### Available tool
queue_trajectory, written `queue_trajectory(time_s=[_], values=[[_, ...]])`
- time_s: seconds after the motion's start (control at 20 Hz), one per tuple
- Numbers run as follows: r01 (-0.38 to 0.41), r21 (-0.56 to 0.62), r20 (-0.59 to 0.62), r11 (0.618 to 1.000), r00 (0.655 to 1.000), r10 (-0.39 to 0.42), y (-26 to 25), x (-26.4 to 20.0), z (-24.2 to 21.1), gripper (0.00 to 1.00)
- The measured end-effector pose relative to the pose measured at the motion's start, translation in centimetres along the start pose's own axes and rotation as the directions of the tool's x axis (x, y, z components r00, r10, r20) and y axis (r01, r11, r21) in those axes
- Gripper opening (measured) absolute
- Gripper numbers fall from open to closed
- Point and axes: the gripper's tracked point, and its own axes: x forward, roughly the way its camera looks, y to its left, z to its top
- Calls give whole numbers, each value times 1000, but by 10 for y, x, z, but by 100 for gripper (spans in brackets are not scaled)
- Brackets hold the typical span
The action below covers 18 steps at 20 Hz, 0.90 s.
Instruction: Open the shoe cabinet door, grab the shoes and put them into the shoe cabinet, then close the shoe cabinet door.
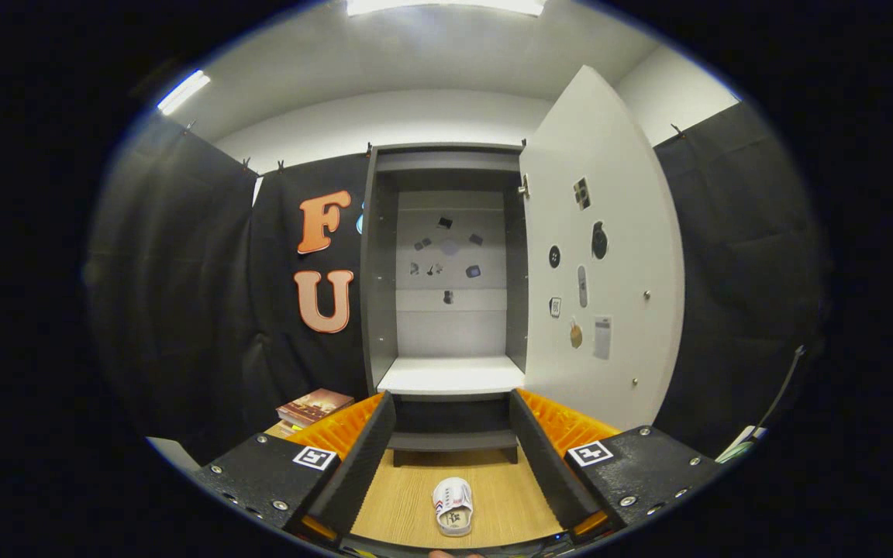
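Note:
The grey shoe cabinet point(381, 271) stands straight ahead beyond my fingers, its white door point(609, 256) swung wide open to the right. Its white bottom shelf point(452, 376) is bare. A small white shoe point(453, 505) with red and blue stripes lies on the wooden floor point(408, 496) between my two fingers, sole end toward the cabinet. My gripper point(453, 422) is open, its fingers spread wide on either side of the shoe and not touching it.
Small stickers and magnets dot the cabinet's back panel point(450, 263) and the inside of the door. A stack of books point(313, 408) lies on the floor left of the cabinet. Black cloth walls close in both sides.

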Motion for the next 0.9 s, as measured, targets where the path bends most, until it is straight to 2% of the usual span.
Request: queue_trajectory(time_s=[0.25,0.45,0.65,0.9], values=[[-24,-18,-105,1000,994,22,15,32,-68,93],[-46,-21,-257,999,966,39,22,50,-143,93],[-46,25,-440,999,897,52,24,65,-222,93],[-32,63,-617,997,784,65,25,74,-312,94]])
